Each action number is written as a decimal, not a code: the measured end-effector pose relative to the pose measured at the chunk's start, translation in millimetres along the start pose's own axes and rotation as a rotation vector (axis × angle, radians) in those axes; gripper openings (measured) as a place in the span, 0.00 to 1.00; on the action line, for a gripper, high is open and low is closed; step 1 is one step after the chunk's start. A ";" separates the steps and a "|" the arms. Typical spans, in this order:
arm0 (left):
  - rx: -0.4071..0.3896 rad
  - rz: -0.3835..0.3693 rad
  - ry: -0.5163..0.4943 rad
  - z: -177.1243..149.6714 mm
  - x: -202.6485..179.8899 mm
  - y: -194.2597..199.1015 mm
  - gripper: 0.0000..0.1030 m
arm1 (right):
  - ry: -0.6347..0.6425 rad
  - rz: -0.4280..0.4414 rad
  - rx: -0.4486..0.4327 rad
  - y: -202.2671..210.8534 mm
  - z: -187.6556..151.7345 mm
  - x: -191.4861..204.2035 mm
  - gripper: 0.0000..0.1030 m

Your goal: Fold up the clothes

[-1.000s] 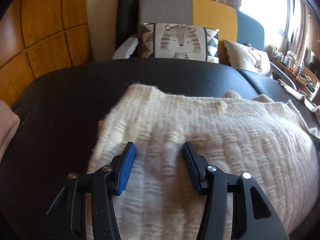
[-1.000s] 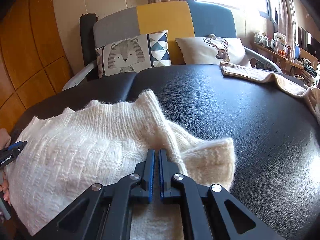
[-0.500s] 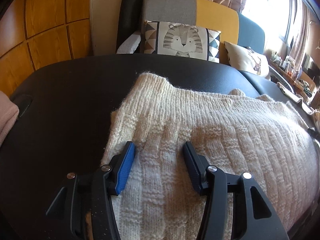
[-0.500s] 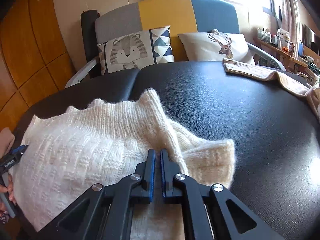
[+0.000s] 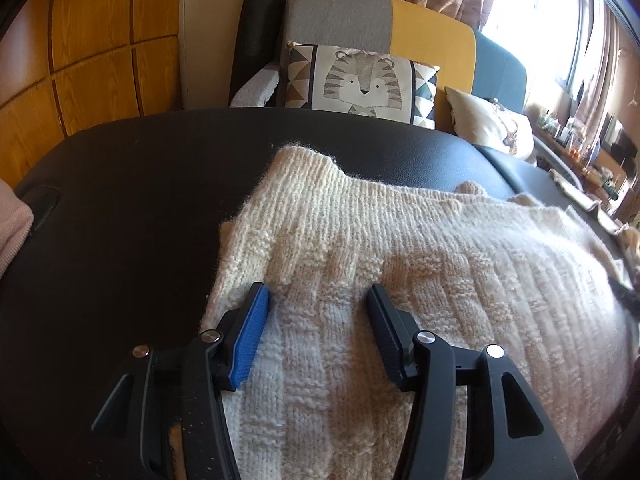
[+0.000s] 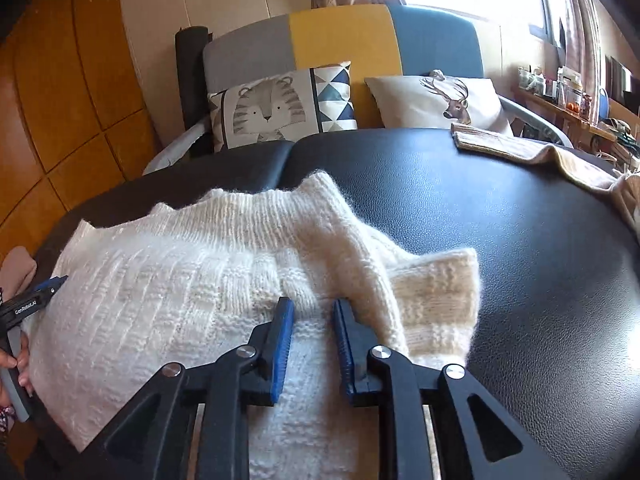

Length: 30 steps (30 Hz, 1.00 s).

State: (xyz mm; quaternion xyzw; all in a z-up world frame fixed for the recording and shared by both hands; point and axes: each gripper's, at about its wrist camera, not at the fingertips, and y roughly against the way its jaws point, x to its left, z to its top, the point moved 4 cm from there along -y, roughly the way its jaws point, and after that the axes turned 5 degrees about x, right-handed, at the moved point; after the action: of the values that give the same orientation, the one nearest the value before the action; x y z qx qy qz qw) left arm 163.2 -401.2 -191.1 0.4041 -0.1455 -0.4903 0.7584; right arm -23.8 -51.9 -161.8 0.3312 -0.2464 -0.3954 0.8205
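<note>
A cream knitted sweater (image 5: 400, 260) lies spread on the black padded table (image 5: 132, 200). My left gripper (image 5: 318, 296) hovers open over the sweater's left part, nothing pinched between its fingers. In the right wrist view the same sweater (image 6: 180, 280) lies flat, with a sleeve (image 6: 436, 292) folded across its right side. My right gripper (image 6: 312, 306) sits low over the knit beside that sleeve; its jaws are opening and the pads no longer press the fabric. The left gripper's tip (image 6: 48, 286) shows at the far left edge, with a hand (image 6: 16, 360) on it.
A beige garment (image 6: 540, 156) lies at the table's far right. A pink cloth (image 5: 12, 228) sits at the left edge. Behind the table stands a sofa with a tiger cushion (image 6: 276, 108) and a deer cushion (image 6: 444, 100). A cluttered shelf (image 6: 568, 96) is at the right.
My right gripper's jaws have parted from shut and let go of the knit. The left gripper's view has shifted a little across the sweater, jaws still apart.
</note>
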 end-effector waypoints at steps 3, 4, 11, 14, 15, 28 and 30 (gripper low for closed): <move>0.004 -0.094 0.044 0.5 10.4 10.2 0.53 | -0.007 0.025 0.003 2.3 -0.1 -1.0 0.19; -0.008 -0.138 0.083 -2.1 19.2 20.0 0.53 | -0.031 0.050 0.010 5.6 0.0 -3.8 0.19; -0.080 -0.158 0.224 -46.7 76.8 66.7 0.53 | -0.062 0.148 -0.082 53.8 -17.7 7.9 0.21; -0.041 -0.155 0.232 -68.4 83.9 66.0 0.53 | -0.075 0.187 -0.065 49.7 -28.9 15.6 0.22; -0.041 -0.149 0.221 -72.5 81.9 64.6 0.53 | -0.076 0.190 -0.061 46.4 -31.4 16.9 0.22; -0.128 0.036 0.091 -69.4 47.8 82.7 0.53 | -0.216 0.292 -0.036 43.8 -43.2 -4.6 0.22; -0.228 0.014 0.088 -54.9 34.4 100.3 0.53 | -0.322 0.334 -0.090 59.5 -46.1 -27.2 0.22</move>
State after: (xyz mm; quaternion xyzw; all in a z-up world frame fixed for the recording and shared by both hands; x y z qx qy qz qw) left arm 276.3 -385.7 -156.0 0.3353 -0.0585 -0.4802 0.8084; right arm 20.4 14.1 -152.1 0.1817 -0.4074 -0.3123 0.8387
